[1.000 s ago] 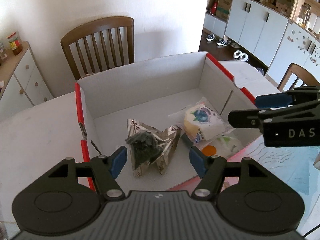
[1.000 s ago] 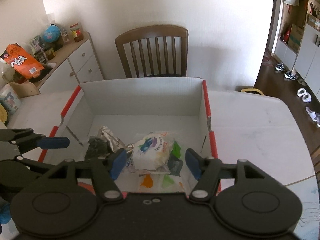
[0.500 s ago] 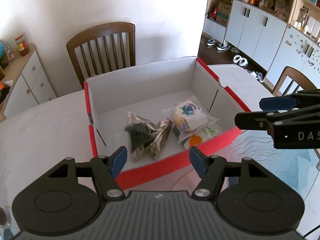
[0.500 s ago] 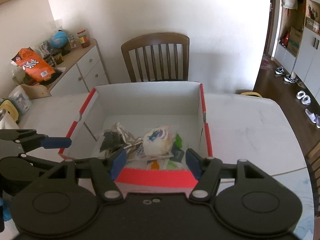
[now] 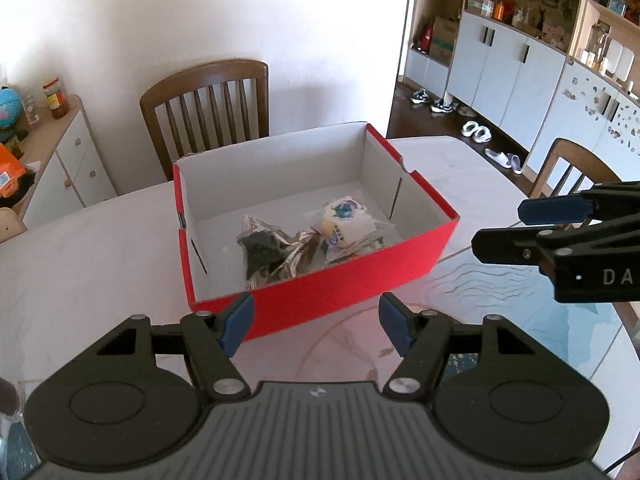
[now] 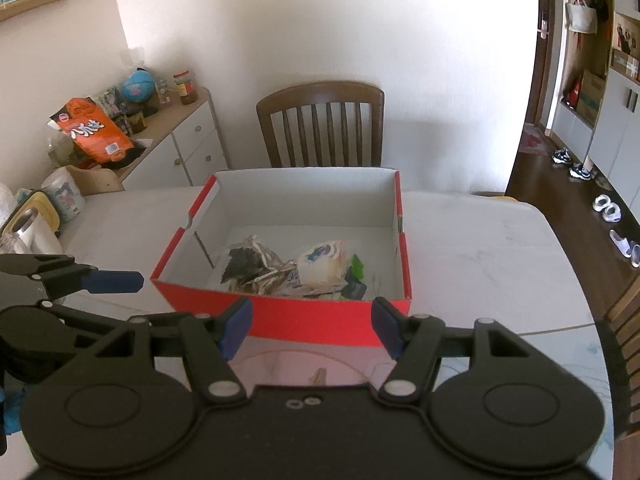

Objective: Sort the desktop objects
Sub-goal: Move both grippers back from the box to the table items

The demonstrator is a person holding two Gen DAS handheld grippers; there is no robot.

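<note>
Inside red box (image 5: 320, 296): crumpled foil packet (image 5: 276, 252), round wrapped snack (image 5: 346, 222).

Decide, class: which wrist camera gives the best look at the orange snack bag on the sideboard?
The right wrist view. There the orange snack bag shows almost whole, with its printed front, leaning among clutter on the sideboard. In the left wrist view only an orange sliver shows at the frame's left edge.

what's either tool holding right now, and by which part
Nothing. The left tool and right tool are both open and empty; the snack packets lie in the red box.
</note>
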